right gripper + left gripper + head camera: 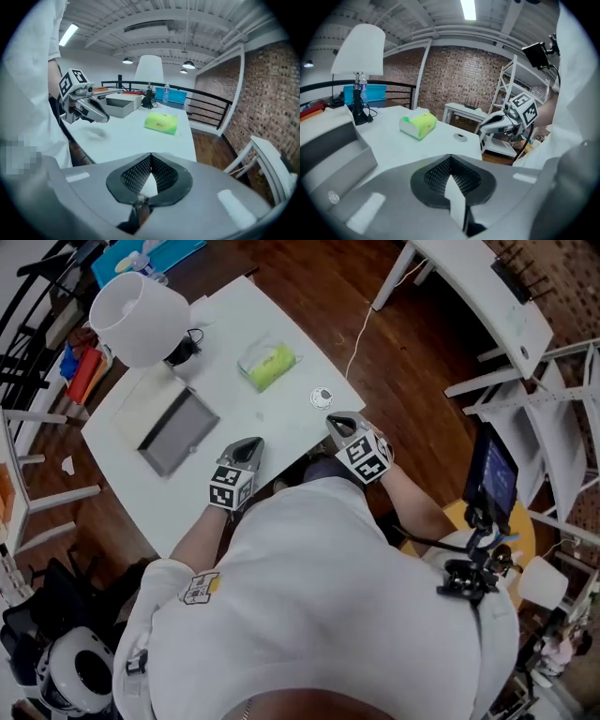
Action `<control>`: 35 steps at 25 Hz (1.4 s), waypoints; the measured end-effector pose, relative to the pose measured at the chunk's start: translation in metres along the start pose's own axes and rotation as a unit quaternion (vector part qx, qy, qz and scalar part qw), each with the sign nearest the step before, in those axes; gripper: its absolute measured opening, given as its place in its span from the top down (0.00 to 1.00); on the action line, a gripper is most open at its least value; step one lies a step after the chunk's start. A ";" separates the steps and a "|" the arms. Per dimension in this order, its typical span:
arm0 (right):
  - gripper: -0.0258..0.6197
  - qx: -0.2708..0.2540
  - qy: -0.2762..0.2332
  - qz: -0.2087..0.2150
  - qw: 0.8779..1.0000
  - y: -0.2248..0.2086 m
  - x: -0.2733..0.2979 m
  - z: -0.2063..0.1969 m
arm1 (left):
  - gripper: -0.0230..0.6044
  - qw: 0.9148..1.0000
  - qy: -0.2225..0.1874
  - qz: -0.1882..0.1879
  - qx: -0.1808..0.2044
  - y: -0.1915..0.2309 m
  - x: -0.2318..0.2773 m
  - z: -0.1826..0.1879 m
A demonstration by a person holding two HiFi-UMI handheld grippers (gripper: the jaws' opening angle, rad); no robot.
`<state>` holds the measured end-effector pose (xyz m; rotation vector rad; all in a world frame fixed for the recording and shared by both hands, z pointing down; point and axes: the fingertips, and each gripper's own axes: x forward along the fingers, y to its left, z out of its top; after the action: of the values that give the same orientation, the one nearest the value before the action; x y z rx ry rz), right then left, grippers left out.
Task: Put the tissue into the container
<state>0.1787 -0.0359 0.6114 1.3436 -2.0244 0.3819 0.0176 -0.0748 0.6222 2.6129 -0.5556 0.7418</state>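
Note:
The tissue pack, green and yellow in clear wrap, lies on the far side of the white table; it also shows as the tissue pack and tissue pack. The grey open container sits left of it, beside the lamp. My left gripper hovers over the table's near edge, shut and empty, between container and pack. My right gripper is shut and empty at the near right corner. Neither touches the pack. Each shows in the other's view: right gripper, left gripper.
A white lamp with a black base and cable stands at the table's far left. A small round disc lies near the right edge, close to my right gripper. White shelving and a second white table stand to the right.

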 end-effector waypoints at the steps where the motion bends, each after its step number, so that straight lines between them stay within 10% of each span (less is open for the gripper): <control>1: 0.96 -0.014 -0.003 0.011 1.000 -0.008 0.008 0.016 | 0.96 1.000 -0.003 0.015 -0.007 0.012 0.000 0.012; 7: 0.96 -0.107 -0.019 0.075 0.991 -0.040 0.059 0.099 | 0.94 0.995 -0.005 0.096 0.029 0.087 0.000 0.075; 13: 0.57 -0.189 0.006 0.169 0.967 -0.058 0.114 0.115 | 0.42 0.980 0.076 0.095 0.157 0.111 0.053 0.098; 17: 0.35 -0.262 0.042 0.222 0.938 -0.054 0.143 0.107 | 0.27 0.965 0.141 0.070 0.211 0.118 0.082 0.095; 22: 0.32 -0.267 0.062 0.254 0.928 -0.049 0.149 0.096 | 0.14 0.944 0.205 0.056 0.252 0.124 0.112 0.085; 27: 0.34 -0.262 0.062 0.259 0.927 -0.041 0.152 0.087 | 0.15 0.925 0.265 0.042 0.270 0.134 0.129 0.071; 35: 0.44 -0.245 0.037 0.246 0.937 -0.042 0.154 0.104 | 0.41 0.927 0.260 0.055 0.264 0.133 0.121 0.073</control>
<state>0.1405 -0.2214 0.6336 0.5097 -2.1853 0.1216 0.0817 -0.2537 0.6635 2.6671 -0.3742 1.7598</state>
